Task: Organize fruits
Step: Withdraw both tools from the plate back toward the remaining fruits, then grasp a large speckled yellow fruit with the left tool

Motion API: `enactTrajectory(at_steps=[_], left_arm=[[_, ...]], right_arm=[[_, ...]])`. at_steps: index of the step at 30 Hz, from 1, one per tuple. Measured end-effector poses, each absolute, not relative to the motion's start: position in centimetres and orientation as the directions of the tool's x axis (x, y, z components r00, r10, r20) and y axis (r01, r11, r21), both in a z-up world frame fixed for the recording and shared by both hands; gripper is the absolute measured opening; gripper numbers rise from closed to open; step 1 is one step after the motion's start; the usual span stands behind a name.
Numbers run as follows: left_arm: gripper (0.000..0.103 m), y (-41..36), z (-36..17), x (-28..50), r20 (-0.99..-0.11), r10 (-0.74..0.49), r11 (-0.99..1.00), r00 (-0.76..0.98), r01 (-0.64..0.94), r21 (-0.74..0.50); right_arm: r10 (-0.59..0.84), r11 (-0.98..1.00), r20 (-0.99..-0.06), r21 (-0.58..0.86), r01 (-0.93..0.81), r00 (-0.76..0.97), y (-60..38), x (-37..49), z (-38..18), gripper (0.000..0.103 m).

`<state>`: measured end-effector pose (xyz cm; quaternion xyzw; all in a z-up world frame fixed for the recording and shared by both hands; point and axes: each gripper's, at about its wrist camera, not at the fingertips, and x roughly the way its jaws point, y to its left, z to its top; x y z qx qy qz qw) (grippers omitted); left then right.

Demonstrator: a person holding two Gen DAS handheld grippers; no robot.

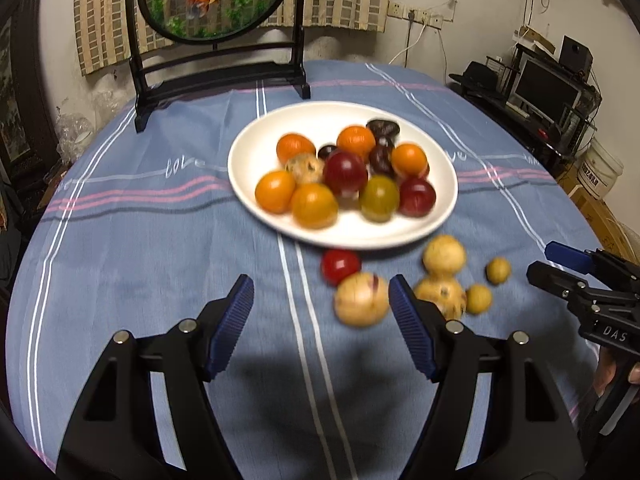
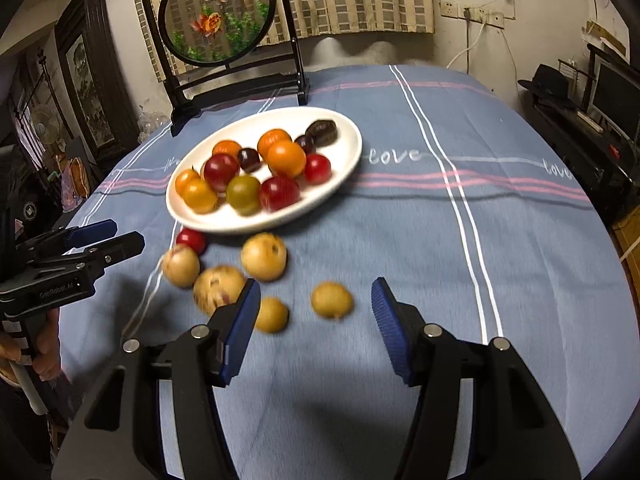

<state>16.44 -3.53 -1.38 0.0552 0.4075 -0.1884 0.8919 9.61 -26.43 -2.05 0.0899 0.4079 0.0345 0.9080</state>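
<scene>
A white plate (image 1: 248, 148) (image 2: 348, 152) carries several orange, red, dark and green fruits. Loose on the blue cloth in front of it lie a red fruit (image 1: 340, 266) (image 2: 191, 240), some larger yellow fruits (image 1: 444, 256) (image 2: 264, 257) and two small yellow ones (image 1: 498, 270). My left gripper (image 1: 320, 292) (image 2: 116, 236) is open; a big yellow fruit (image 1: 362, 299) lies by its right finger, not pressed. My right gripper (image 2: 316, 292) (image 1: 554, 266) is open, with a small yellow fruit (image 2: 332, 300) lying between its tips, untouched. Another small one (image 2: 272, 314) sits beside its left finger.
A round fish-painted screen on a black stand (image 1: 216, 76) (image 2: 240, 88) stands at the back of the table. The round table's edge curves away on both sides. Shelves with a monitor (image 1: 548, 88) stand off to the right.
</scene>
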Motion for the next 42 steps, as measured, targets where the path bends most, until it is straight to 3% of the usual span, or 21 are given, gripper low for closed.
enactTrajectory(at_steps=[16,42], left_arm=[[0.072,-3.2,-3.7,13.9,-0.771,-0.263,0.93,0.579,0.365,-0.043],[0.072,-5.7,-5.8,16.4,-0.817,-0.251,0.939,0.52,0.335,-0.075]], right_arm=[[0.167,0.978,-0.775,0.206,-0.005,0.609,-25.3,8.3,-4.9,0.059],[0.208,0.971,-0.781,0.24,-0.024,0.589,-25.4,7.8,-5.8,0.059]])
